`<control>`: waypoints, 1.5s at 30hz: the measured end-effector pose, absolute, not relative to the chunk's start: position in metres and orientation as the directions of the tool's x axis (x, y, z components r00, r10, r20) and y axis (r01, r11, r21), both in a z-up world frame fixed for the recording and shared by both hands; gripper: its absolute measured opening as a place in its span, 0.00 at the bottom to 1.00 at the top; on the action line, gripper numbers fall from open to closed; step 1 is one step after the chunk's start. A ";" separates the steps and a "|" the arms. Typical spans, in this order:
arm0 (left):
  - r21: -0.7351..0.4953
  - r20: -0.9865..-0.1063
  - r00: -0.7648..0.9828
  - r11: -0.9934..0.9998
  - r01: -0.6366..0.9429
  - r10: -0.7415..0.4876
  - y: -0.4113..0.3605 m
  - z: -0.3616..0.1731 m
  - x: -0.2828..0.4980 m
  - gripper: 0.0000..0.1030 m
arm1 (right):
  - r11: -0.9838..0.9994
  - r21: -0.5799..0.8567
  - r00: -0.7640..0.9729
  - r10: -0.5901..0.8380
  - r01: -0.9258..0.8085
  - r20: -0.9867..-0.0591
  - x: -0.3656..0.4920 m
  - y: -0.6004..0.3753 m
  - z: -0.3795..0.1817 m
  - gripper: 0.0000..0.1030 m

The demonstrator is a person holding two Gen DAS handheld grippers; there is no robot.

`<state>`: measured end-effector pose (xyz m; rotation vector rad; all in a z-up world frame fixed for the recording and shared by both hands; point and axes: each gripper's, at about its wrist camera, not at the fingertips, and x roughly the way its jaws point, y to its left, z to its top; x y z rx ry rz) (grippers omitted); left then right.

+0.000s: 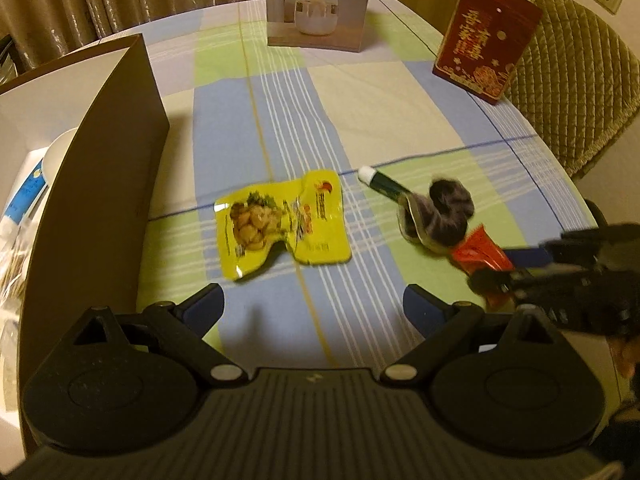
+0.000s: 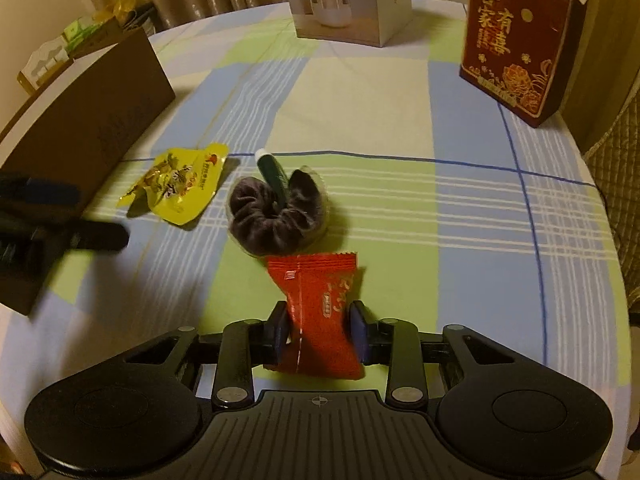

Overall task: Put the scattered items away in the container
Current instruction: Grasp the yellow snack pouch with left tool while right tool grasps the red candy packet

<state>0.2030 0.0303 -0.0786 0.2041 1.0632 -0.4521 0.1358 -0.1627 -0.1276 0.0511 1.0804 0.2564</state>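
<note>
My right gripper pinches the red snack packet mid-body, light, crinkly and slippery I judge, while my left gripper gapes empty.

a checked tablecloth is covering the table. lying on it are a yellow snack pouch, a dark scrunchie and a green tube. a brown container, a humidifier box and a red gift box are standing on it.

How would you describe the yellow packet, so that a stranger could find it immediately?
Start at the tall brown box on the left of the checked tablecloth. Just beside its wall lies a flat, crumpled yellow snack packet. It alone is bright yellow with a food picture; the dark scrunchie and red wrapper lie further right.
</note>
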 end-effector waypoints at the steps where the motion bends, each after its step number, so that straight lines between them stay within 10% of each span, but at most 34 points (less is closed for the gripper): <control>1: -0.056 -0.876 0.408 0.893 0.446 -0.258 0.029 -0.080 0.208 0.92 | 0.969 0.165 0.444 0.231 -0.181 -0.866 0.135 -0.166 -0.127 0.35; 14: -0.039 -0.888 0.417 0.937 0.346 -0.191 0.023 -0.120 0.272 0.90 | 0.971 0.170 0.460 0.230 -0.170 -0.858 0.138 -0.179 -0.128 0.35; 33: -0.022 -0.864 0.435 0.884 0.467 -0.252 0.018 -0.126 0.241 0.51 | 0.963 0.038 0.509 0.175 -0.268 -0.843 0.134 -0.165 -0.133 0.35; 45: -0.041 -0.887 0.380 0.864 0.502 -0.263 0.034 -0.113 0.188 0.48 | 0.961 0.001 0.472 0.136 -0.277 -0.871 0.117 -0.161 -0.129 0.29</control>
